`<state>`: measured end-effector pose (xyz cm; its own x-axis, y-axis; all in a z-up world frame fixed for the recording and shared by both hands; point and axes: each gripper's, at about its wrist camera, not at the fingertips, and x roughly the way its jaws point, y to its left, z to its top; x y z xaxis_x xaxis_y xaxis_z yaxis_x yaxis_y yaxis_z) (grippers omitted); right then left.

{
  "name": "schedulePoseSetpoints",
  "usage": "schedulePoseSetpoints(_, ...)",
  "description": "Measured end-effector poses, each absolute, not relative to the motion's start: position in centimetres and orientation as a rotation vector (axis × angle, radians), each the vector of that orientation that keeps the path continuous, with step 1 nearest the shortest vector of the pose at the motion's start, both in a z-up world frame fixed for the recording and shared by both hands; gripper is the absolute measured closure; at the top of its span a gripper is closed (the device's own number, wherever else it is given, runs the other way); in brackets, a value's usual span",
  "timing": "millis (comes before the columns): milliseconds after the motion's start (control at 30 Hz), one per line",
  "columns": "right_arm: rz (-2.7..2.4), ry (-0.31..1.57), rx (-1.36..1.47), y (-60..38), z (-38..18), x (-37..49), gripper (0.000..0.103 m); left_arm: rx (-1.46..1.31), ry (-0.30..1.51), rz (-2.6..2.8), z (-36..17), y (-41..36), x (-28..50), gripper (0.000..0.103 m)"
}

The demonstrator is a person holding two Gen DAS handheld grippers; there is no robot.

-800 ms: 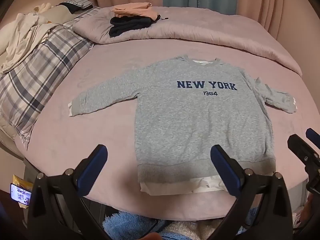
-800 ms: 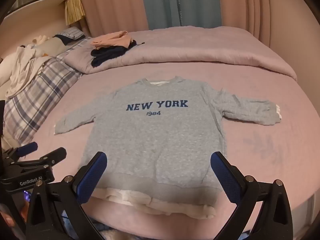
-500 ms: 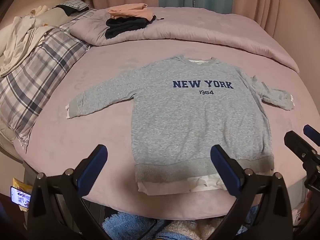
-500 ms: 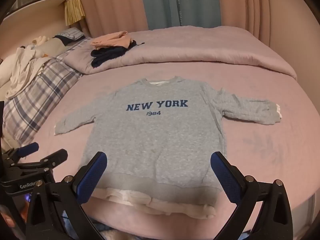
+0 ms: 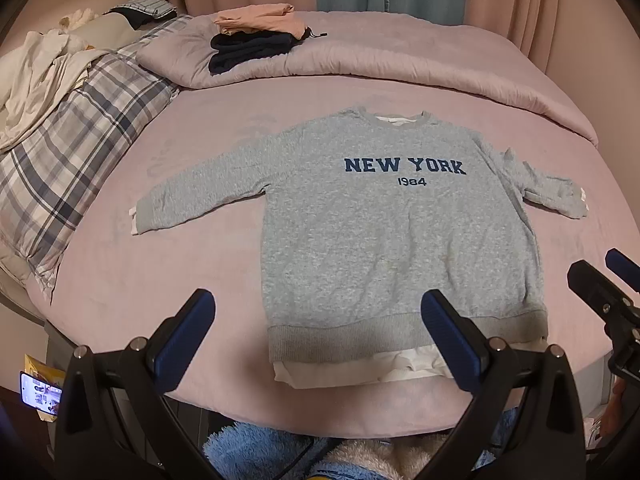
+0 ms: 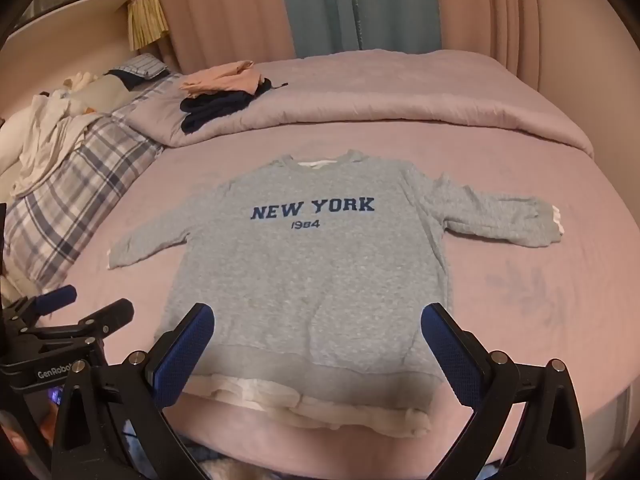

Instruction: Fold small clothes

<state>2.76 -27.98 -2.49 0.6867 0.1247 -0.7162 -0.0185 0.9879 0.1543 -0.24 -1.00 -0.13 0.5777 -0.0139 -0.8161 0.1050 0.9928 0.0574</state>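
Sweatshirt (image 5: 396, 240), one, lies flat on bed (image 5: 168, 272); both grippers' fingers (image 5: 184, 336) (image 6: 452, 352) spread, gripping nothing

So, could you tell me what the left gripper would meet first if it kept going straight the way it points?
Probably the grey NEW YORK sweatshirt, near its hem; the open left gripper has nothing nearer.

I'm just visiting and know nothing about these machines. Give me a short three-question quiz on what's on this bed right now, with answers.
1. True or false: the grey sweatshirt lies spread flat, sleeves out.
2. What sits on the rolled-back quilt? A) folded clothes B) a book C) shoes
3. Fill in: both the left claw and right claw are ____ and hold nothing.

Key: 1 true; 2 A, the folded clothes; 3 open.
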Motion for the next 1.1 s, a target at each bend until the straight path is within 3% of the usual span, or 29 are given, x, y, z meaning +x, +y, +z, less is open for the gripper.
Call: schedulePoseSetpoints(1100,0.073,0.823,0.155,-28.0,-2.9,2.8,0.0,0.121,0.958,-0.086,-0.7,-1.9,0.0,0.0)
